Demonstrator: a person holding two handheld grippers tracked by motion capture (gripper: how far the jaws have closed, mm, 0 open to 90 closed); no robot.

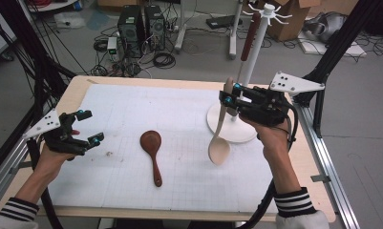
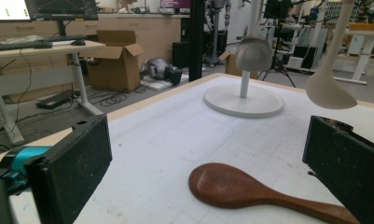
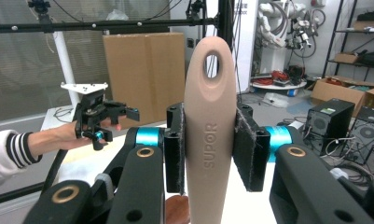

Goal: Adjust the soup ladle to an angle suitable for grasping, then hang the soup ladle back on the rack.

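A dark brown wooden spoon [image 1: 152,151] lies flat on the white mat [image 1: 132,109], bowl away from me. My left gripper [image 1: 90,127] hovers open to its left; in the left gripper view the brown spoon [image 2: 231,186] lies low between that gripper's [image 2: 208,154] wide-apart pads, untouched. My right gripper [image 1: 232,98] is shut on the handle of a pale beige spoon [image 1: 218,149], which hangs bowl-down above the mat. In the right gripper view the beige handle [image 3: 210,130], with a hole at its top, is pressed between both pads of the right gripper [image 3: 210,156].
A white rack [image 1: 249,62] with a round base [image 1: 241,131] stands at the back right of the mat, a dark utensil [image 1: 250,38] hanging from its hooks. Metal frame rails run along both table sides. Computers, cables and boxes lie on the floor beyond.
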